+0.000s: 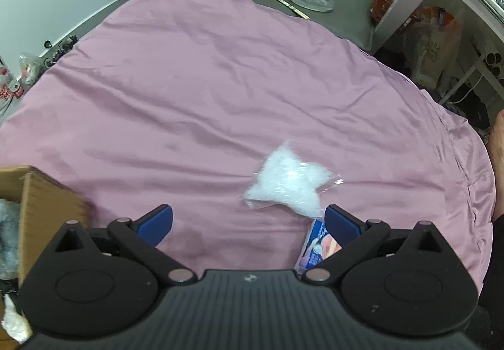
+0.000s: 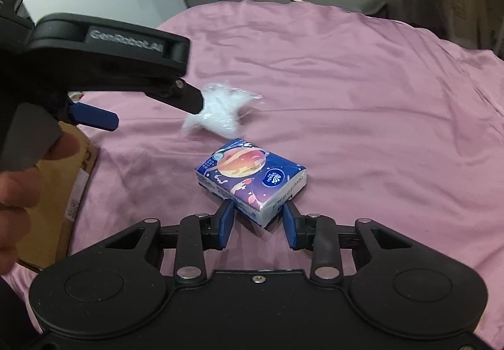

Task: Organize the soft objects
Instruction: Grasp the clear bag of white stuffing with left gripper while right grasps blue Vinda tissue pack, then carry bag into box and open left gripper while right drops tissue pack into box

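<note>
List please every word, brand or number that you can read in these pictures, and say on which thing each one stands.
"GenRobot.AI": on the side of the left gripper.
"Vinda": in the blue oval on the tissue pack; this reading is uncertain.
Small print along the tissue pack's sides: too small to read.
Labels on the cardboard box and the far bottles: blurred.

Both wrist views low, close over pink sheet (image 1: 220, 82); shared: tissue pack (image 2: 250, 175), white bag (image 1: 288, 184).

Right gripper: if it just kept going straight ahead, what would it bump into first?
Probably the tissue pack: the right gripper is open, and the pack's near corner sits right at its fingertips.
</note>
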### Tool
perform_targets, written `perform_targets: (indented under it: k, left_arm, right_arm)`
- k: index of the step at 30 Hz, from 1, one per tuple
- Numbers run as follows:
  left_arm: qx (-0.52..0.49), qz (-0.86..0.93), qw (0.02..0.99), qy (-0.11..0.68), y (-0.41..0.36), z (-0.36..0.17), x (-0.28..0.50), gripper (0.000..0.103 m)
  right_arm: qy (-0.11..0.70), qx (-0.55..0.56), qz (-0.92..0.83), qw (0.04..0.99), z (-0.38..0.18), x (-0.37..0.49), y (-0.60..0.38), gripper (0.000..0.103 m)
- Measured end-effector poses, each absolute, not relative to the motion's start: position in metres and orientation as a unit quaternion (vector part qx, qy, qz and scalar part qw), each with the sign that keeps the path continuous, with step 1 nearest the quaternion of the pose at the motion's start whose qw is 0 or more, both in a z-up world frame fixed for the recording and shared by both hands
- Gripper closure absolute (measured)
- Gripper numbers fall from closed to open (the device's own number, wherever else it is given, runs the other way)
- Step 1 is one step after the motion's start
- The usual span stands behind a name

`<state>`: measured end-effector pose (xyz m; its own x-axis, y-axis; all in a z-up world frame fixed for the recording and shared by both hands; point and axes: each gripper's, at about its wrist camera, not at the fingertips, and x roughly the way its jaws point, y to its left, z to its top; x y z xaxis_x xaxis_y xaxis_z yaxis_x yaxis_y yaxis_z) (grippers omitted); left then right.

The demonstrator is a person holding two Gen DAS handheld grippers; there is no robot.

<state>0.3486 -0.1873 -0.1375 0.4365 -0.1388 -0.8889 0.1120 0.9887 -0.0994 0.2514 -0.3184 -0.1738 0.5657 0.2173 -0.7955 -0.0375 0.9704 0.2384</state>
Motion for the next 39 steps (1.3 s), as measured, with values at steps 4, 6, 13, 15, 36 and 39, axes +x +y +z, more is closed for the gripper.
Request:
perform_targets:
  k: [4,6,13,15,36,39]
  left_arm:
    - [-0.013,-0.083,0.847,0.524,-0.205,-0.146,0.349,0.002]
    - [-0.021,-0.087,0.846,0.525,-0.211,-0.150,0.350,0.002]
    - [-0.038,-0.075,0.847,0.524,-0.225,-0.168,0.362,0.002]
    - [-0.032,-0.073,0.848,0.523,-0.227,-0.174,0.365,0.002]
    - [-0.047,-0.079,0.843,0.530,-0.194,-0.167,0.333,0.090]
    - [-0.055,-0.090,0.846,0.523,-0.189,-0.157,0.327,0.091]
  right_arm:
    - [0.460,0.108,0.063,0.879,-0.166,0.248,-0.327,0.071]
    - [0.468,0.105,0.054,0.876,-0.168,0.248,-0.330,0.071]
    - [0.483,0.114,0.025,0.868,-0.175,0.250,-0.344,0.074]
    - [0.484,0.116,0.022,0.867,-0.175,0.250,-0.345,0.074]
    - [0.444,0.163,-0.038,0.880,-0.167,0.224,-0.347,0.081]
    - [0.437,0.171,-0.037,0.882,-0.163,0.217,-0.343,0.082]
